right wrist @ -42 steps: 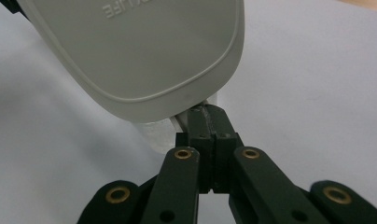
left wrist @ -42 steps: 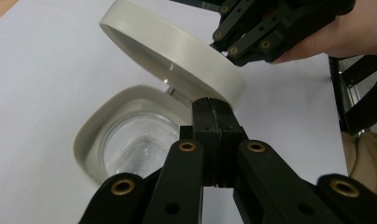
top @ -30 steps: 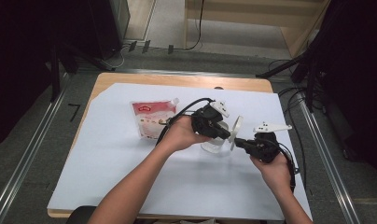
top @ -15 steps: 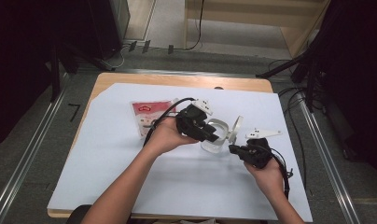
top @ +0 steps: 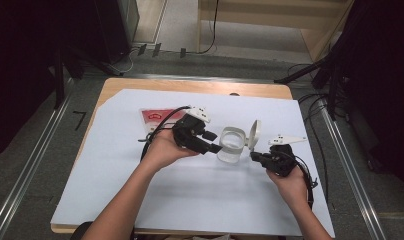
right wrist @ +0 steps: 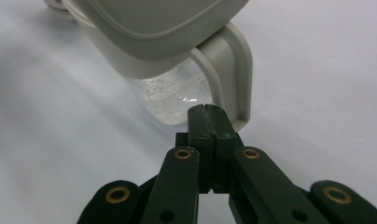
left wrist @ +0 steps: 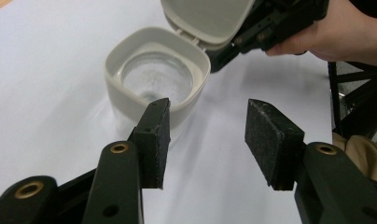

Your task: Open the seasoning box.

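Left fingers (left wrist: 156,140) apart, right fingers (right wrist: 209,121) together.

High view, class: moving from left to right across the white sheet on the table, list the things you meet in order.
Red packet → left gripper → open clear jar → its raised lid → right gripper

A red-and-white packet (top: 157,118), perhaps a sachet, on the white sheet (top: 190,195) over a wooden table (top: 140,84).
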Tool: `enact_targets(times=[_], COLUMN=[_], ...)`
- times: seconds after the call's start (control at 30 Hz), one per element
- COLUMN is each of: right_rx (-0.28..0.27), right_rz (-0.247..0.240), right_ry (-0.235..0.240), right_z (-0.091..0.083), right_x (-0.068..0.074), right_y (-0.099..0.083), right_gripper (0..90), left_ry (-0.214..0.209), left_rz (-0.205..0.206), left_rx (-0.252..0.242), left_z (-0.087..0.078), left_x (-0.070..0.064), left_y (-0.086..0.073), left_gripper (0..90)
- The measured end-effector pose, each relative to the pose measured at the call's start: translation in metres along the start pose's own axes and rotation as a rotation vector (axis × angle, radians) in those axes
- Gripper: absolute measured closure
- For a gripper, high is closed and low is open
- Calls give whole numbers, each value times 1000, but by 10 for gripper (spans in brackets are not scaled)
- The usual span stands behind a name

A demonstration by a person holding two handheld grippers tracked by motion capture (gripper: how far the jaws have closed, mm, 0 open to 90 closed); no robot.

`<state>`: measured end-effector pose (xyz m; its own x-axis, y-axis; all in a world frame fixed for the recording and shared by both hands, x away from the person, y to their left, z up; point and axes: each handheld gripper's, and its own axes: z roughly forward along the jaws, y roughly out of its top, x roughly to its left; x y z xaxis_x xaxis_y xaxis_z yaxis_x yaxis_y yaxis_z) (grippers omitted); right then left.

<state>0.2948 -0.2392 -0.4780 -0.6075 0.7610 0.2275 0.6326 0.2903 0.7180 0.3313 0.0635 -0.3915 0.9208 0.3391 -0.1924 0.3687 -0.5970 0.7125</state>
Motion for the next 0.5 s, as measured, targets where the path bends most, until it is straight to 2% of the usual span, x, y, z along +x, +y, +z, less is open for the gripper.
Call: enact_targets(times=[0.17, 0.3, 0.47, 0.5], right_rx=[0, -5, -6, -8], right_rz=[3, 5, 23, 20], right_ry=[-11, -16, -16, -13], right_z=[3, 7, 8, 7], right_x=[-5, -9, -14, -15], right_y=[4, 7, 12, 12], right_gripper=[900, 900, 900, 900], left_ry=[43, 49, 60, 76], left_rz=[-15, -37, -56, -67], left_rx=[-15, -18, -65, -72], left_z=[-15, -25, -38, -45], left_x=[2, 3, 6, 6], left_y=[-14, -29, -42, -47], left_gripper=[530, 544, 540, 542])
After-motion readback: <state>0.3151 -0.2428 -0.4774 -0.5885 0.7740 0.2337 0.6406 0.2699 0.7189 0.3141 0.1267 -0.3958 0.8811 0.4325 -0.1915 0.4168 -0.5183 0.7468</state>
